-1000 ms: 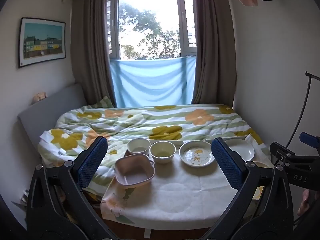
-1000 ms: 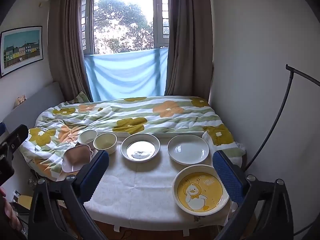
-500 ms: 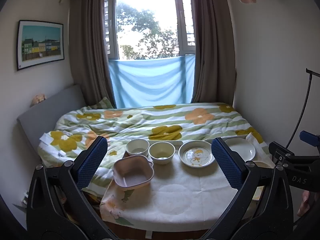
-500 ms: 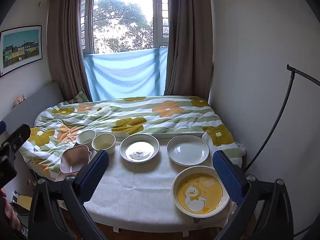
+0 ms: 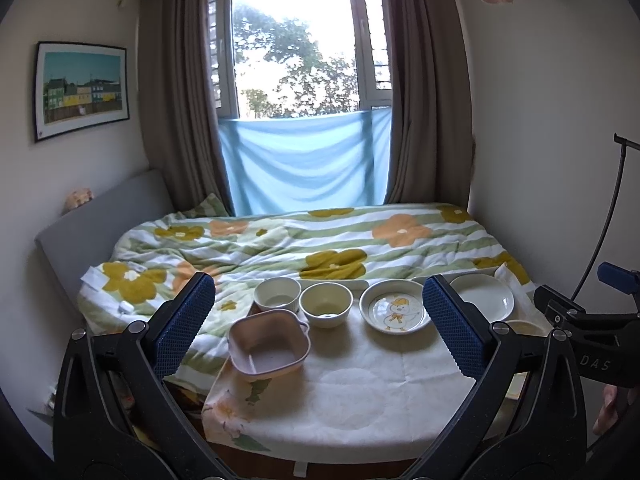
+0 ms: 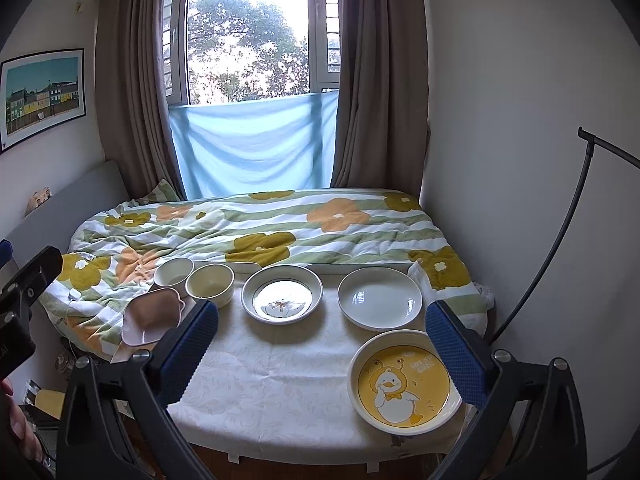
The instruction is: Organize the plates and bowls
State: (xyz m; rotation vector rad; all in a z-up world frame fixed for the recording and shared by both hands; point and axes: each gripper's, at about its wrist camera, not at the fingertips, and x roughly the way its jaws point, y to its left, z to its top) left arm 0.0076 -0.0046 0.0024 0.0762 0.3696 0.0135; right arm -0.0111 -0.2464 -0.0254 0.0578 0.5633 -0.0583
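Observation:
On a small table [image 5: 360, 396] with a white cloth stand a pink square bowl [image 5: 267, 344], a white bowl [image 5: 277, 294], a cream bowl [image 5: 326, 304], a deep duck plate [image 5: 394, 312] and a plain white plate [image 5: 486, 298]. In the right wrist view they show as the pink bowl [image 6: 153, 315], white bowl [image 6: 173, 272], cream bowl [image 6: 210, 283], deep plate [image 6: 282, 294] and white plate [image 6: 380, 298], plus a yellow duck plate [image 6: 404, 382] at the front right. My left gripper [image 5: 318, 332] and right gripper [image 6: 322, 352] are open, empty, held back from the table.
A bed with a flowered quilt [image 5: 304, 244] lies directly behind the table. A wall [image 6: 520, 160] and a black stand pole [image 6: 560, 248] are on the right. The table's front edge [image 6: 312, 450] faces me. The other gripper shows at the right edge of the left view [image 5: 588, 336].
Both views have shifted only slightly; the left view drifted a little. Nothing on the table has moved and both grippers stay open.

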